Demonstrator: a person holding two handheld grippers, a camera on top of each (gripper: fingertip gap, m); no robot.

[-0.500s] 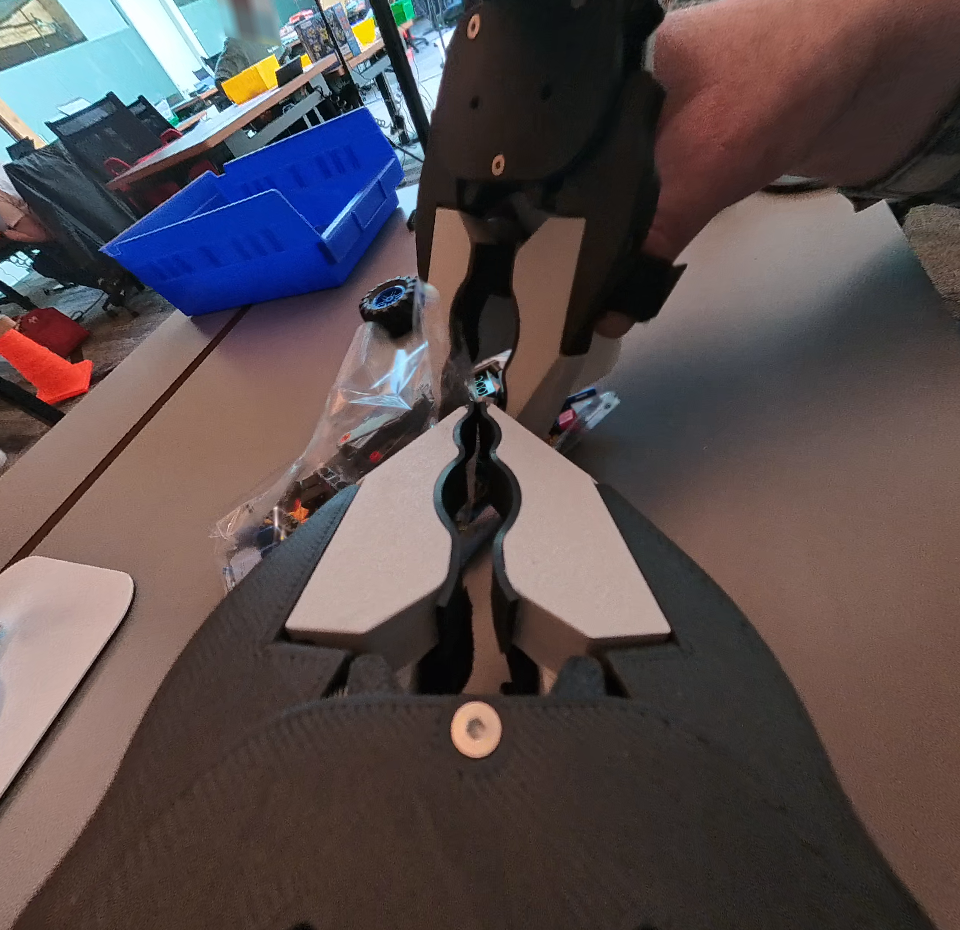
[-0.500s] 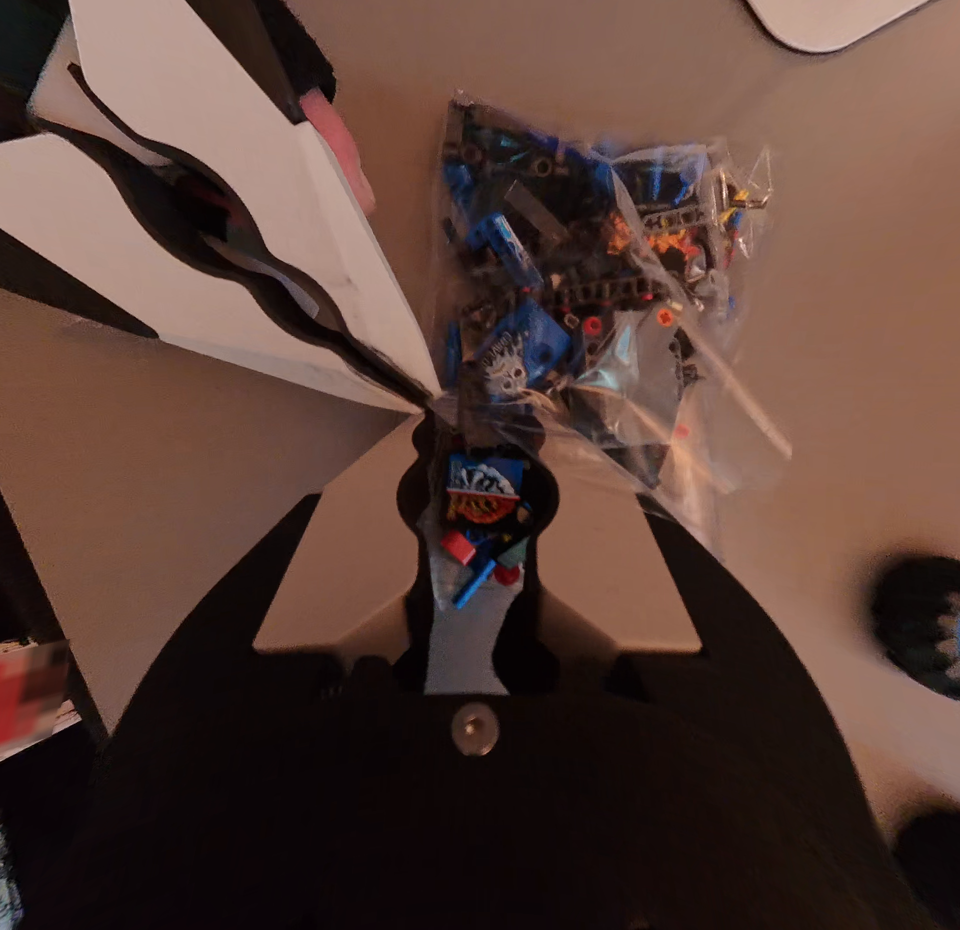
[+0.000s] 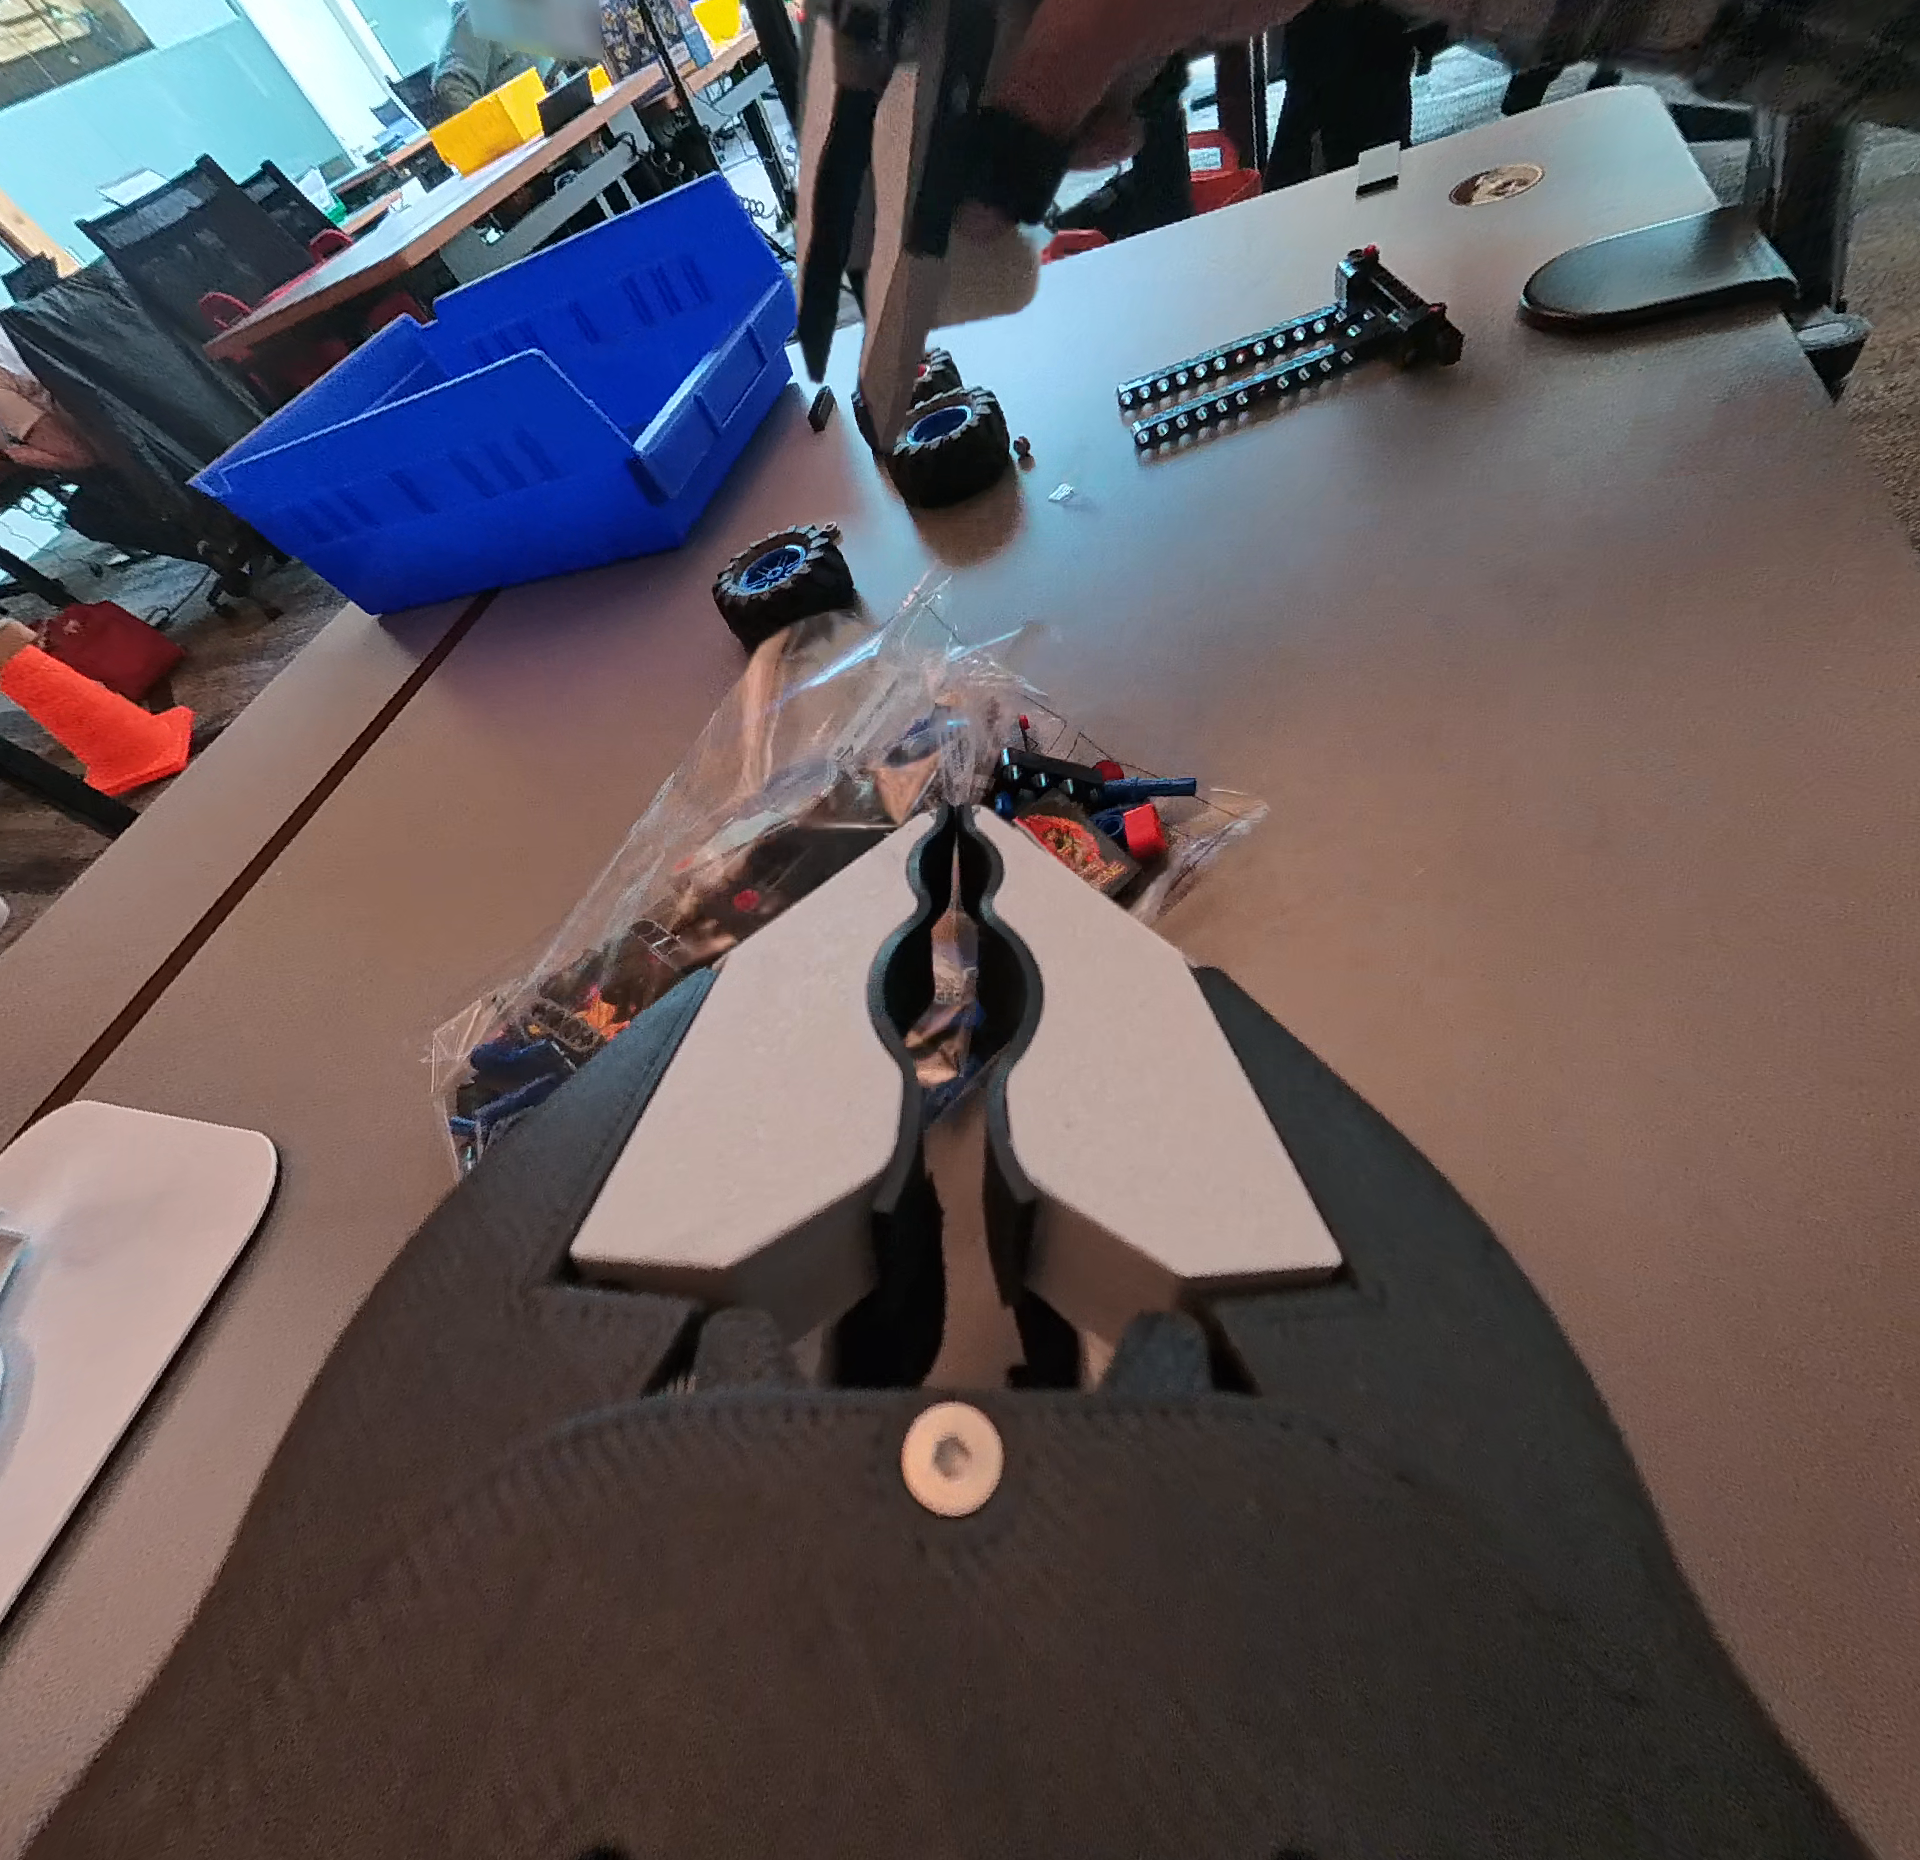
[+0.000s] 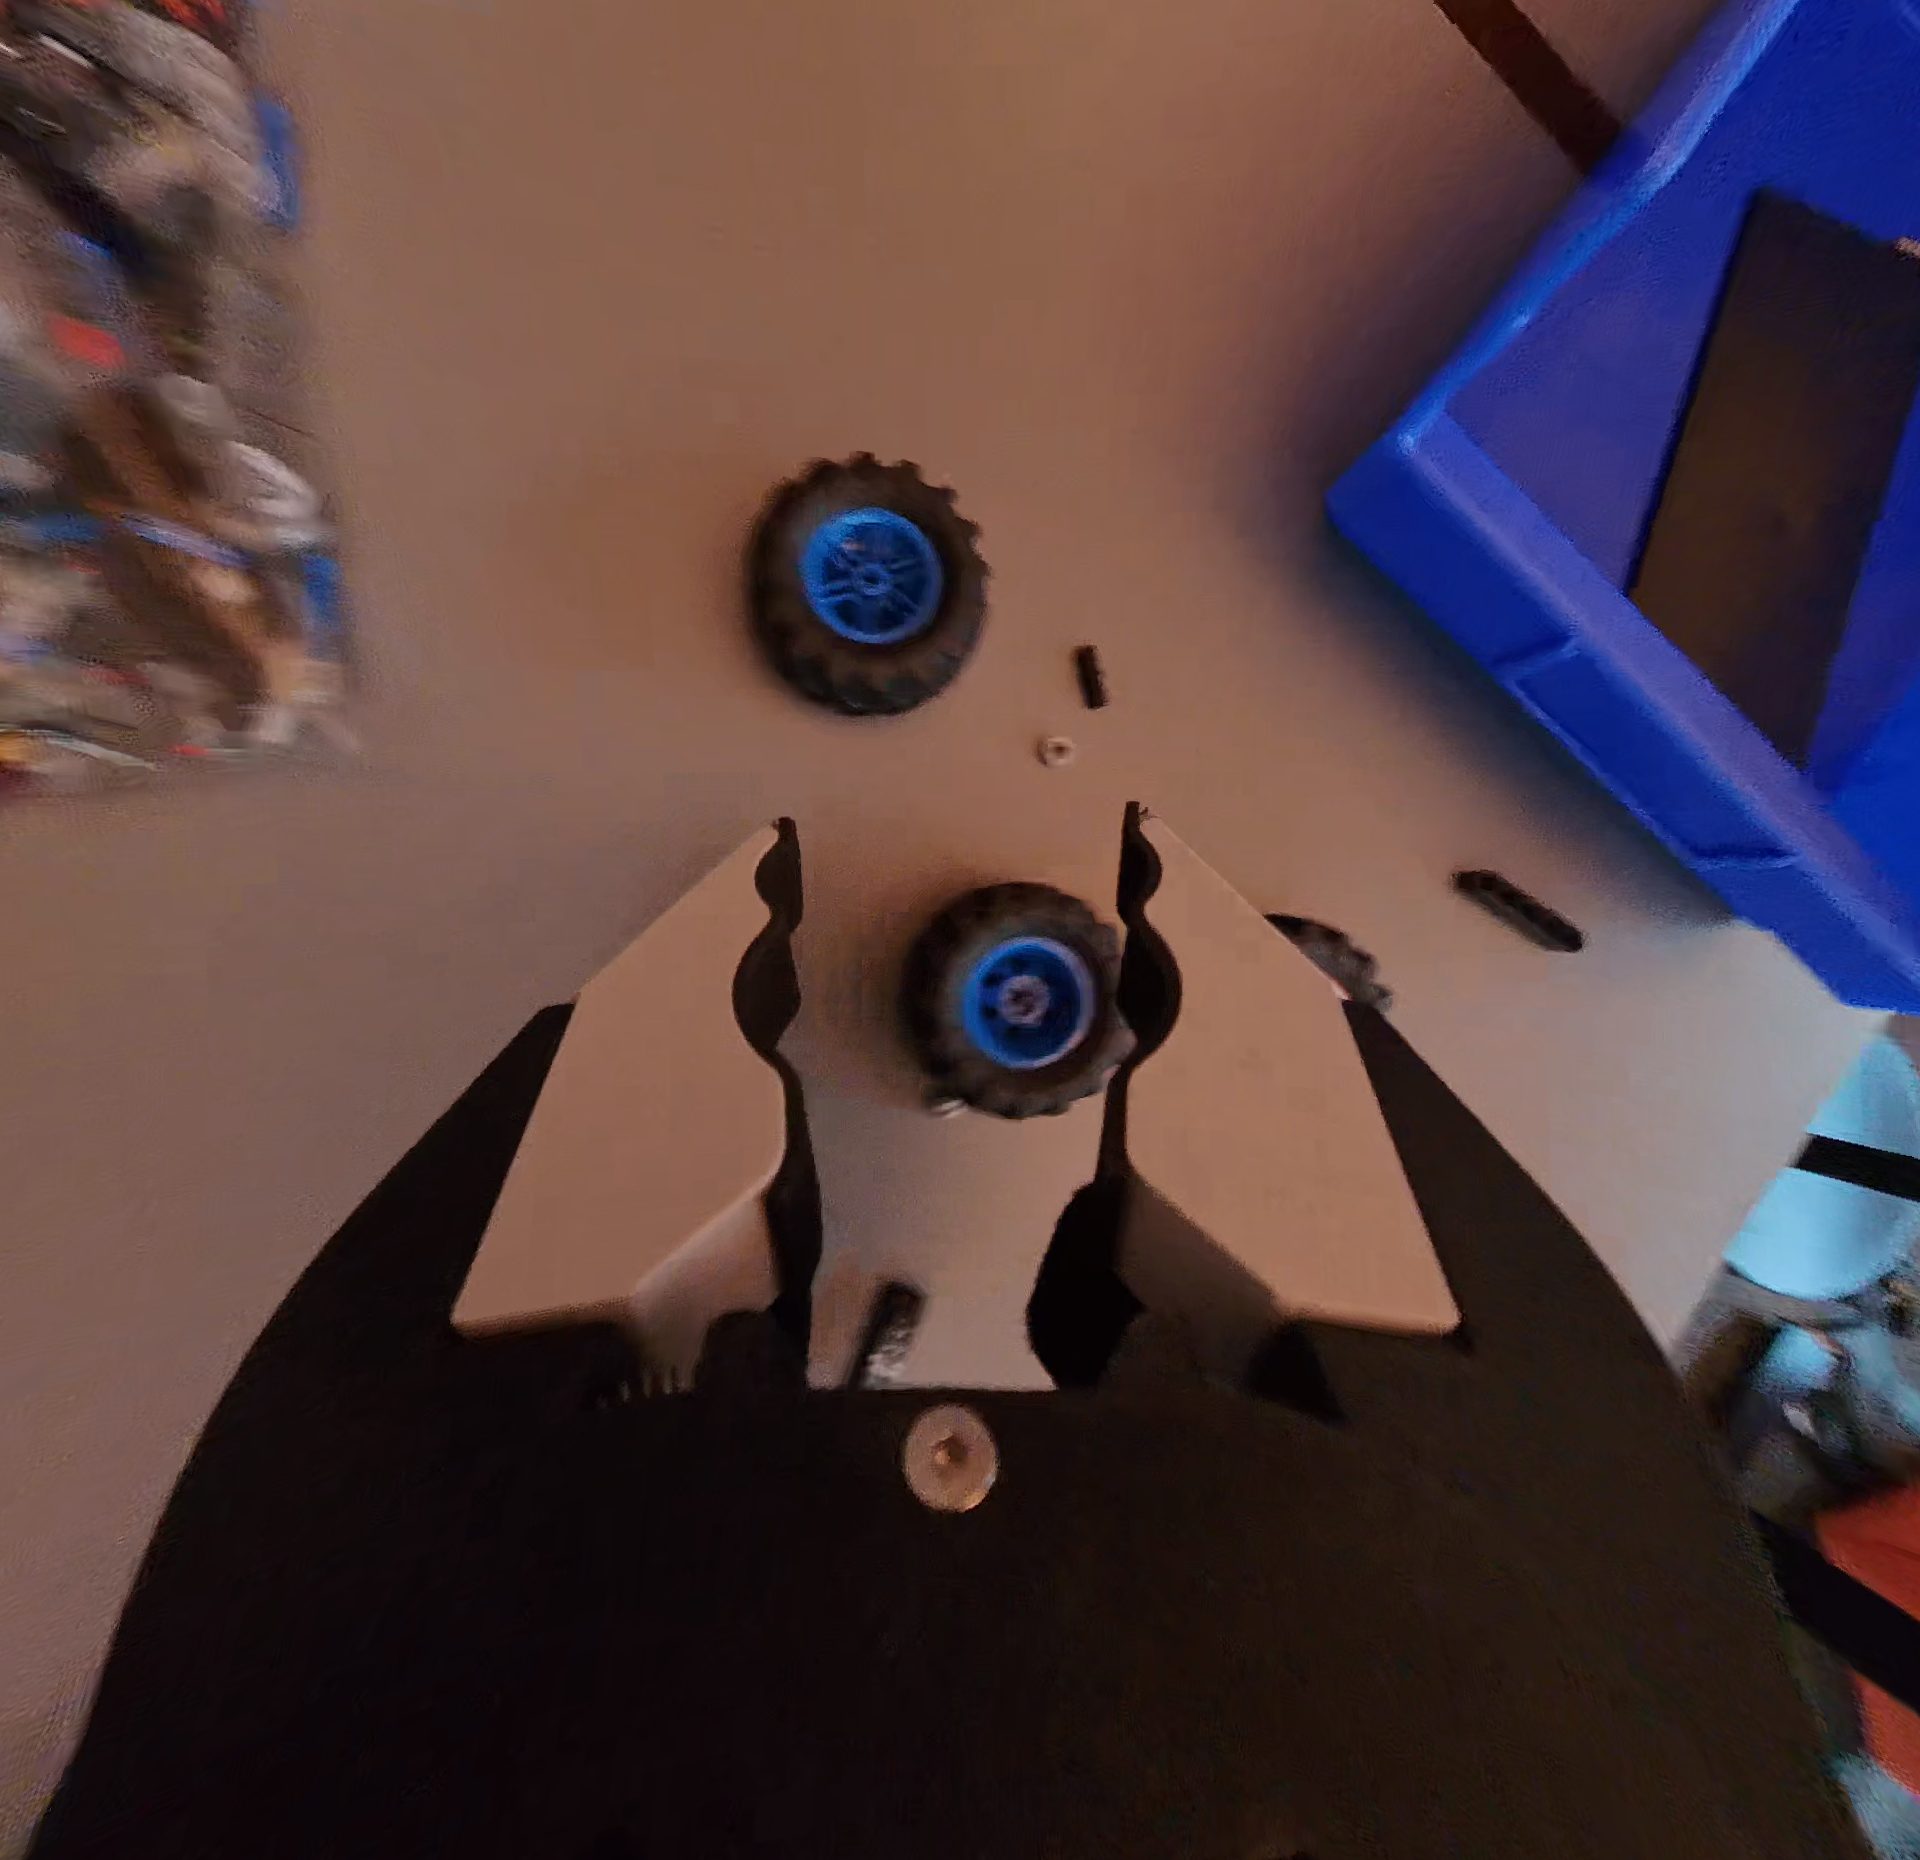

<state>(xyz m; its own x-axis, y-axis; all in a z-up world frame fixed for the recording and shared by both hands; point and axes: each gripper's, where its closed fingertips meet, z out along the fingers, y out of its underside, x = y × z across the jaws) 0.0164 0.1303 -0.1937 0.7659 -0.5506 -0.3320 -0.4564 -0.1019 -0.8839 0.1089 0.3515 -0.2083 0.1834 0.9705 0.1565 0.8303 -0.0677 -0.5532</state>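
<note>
The left gripper (image 3: 958,823) is sitting low over the grey table (image 3: 1507,875), its jaws clenched on the clear plastic of a bag of toy building pieces (image 3: 831,823), which is lying on the table just ahead of and under the fingertips, with blue, black and red parts showing through it. Just beyond the bag a black wheel with a blue hub (image 3: 784,584) is resting on the table, beside the corner of a blue plastic bin (image 3: 499,428). Farther on, the right gripper (image 4: 961,823) is hanging over the table pointing down, its jaws standing well apart around a second blue-hubbed wheel (image 4: 1023,1000), which is lying close against the right-hand finger; whether it is touching cannot be told. A third wheel is peeking out behind that finger, and small black pins are lying near the bin. Farthest off, a black studded beam assembly (image 3: 1288,345) is lying on the table.
</note>
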